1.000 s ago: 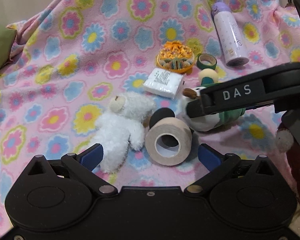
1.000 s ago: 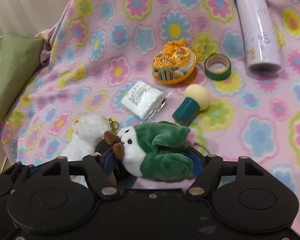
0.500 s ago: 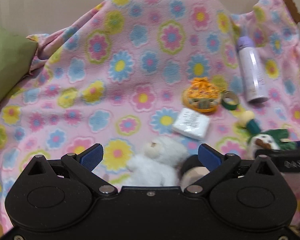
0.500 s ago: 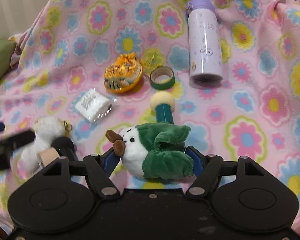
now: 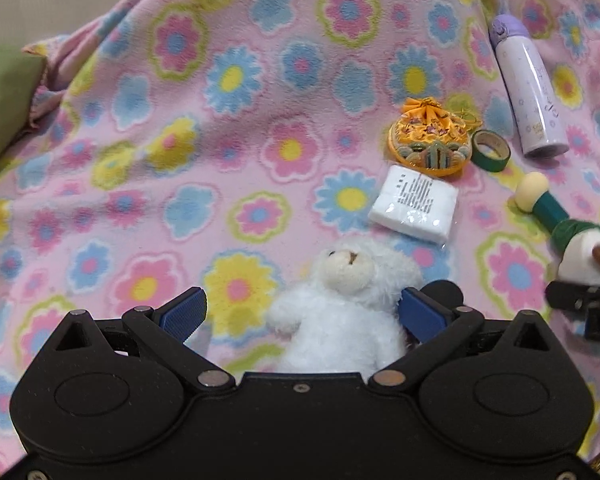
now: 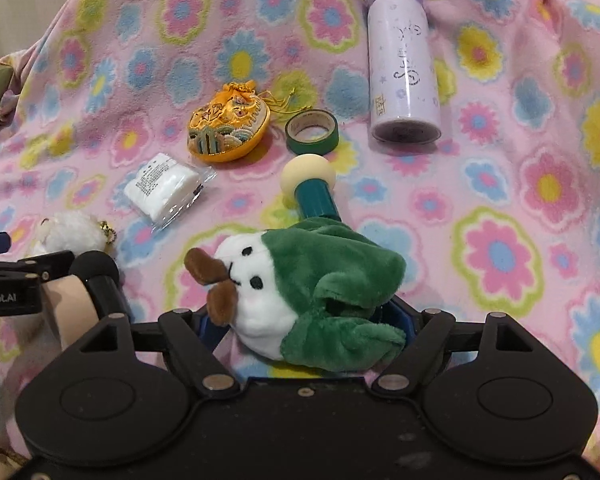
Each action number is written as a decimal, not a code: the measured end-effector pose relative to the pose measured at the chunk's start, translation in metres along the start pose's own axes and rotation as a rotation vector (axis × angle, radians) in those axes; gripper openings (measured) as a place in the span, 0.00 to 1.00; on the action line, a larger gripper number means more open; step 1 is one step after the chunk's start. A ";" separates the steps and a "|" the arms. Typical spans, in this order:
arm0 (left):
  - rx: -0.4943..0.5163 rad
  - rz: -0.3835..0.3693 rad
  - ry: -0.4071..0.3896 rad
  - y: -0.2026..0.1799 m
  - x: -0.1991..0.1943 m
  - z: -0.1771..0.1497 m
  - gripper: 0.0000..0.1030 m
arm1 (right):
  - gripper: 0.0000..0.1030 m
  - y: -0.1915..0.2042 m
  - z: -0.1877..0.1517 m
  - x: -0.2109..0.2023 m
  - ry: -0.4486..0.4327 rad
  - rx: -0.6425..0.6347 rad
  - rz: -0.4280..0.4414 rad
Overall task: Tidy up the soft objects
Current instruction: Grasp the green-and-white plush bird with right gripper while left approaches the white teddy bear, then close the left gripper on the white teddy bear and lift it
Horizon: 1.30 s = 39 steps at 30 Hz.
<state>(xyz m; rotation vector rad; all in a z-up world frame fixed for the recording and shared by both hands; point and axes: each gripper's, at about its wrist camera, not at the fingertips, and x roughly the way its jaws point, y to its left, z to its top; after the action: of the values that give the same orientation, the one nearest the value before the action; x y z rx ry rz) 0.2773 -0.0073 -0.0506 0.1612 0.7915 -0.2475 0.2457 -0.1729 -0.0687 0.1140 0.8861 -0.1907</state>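
Two plush toys, one per gripper. Green-and-white plush bird [image 6: 316, 300] clamped between the fingers of the right gripper [image 6: 308, 320], beak toward the left, lifted over the near part of the floral blanket [image 6: 500, 160]. White plush bear [image 5: 344, 300] lying face up on the blanket, between the spread fingers of the left gripper [image 5: 300, 312]; right blue pad [image 5: 420, 314] touching the bear's side, left blue pad [image 5: 184, 312] well apart from it, so jaws open around the toy and not closed on it.

Other things, counted: one lavender bottle [image 6: 402, 64] lying on its side toward the far right of the blanket; two tape rolls, a green one [image 6: 312, 130] just left of the bottle's base and a beige one [image 6: 70, 308] at the near left, partly hidden behind the left gripper in the right wrist view; one orange embroidered pouch [image 6: 228, 128] left of the green roll, drawn shut, contents not visible; one sealed clear packet [image 6: 164, 188] holding a white folded pad, nearer than the pouch; one teal-handled applicator with a cream round head [image 6: 310, 184], just behind the plush bird; one black cylinder [image 6: 100, 276] beside the beige roll. One green cushion [image 5: 4, 108] at the left edge of the blanket.
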 end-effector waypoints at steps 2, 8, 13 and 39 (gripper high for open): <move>-0.018 -0.021 0.004 0.003 0.004 0.004 0.98 | 0.81 0.001 -0.001 0.001 -0.009 0.004 0.003; -0.048 -0.055 -0.004 0.010 0.007 0.005 0.97 | 0.91 0.004 -0.004 0.003 -0.026 -0.009 0.016; -0.099 -0.059 -0.037 0.019 0.002 0.007 0.97 | 0.97 0.004 -0.003 0.004 -0.021 -0.015 0.031; -0.126 -0.133 0.057 0.009 0.021 0.009 0.55 | 0.81 -0.005 0.001 -0.004 0.028 0.051 0.048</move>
<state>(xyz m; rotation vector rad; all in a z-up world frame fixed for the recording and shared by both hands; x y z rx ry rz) 0.3006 -0.0041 -0.0591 -0.0037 0.8734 -0.3186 0.2426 -0.1771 -0.0650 0.1851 0.9062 -0.1674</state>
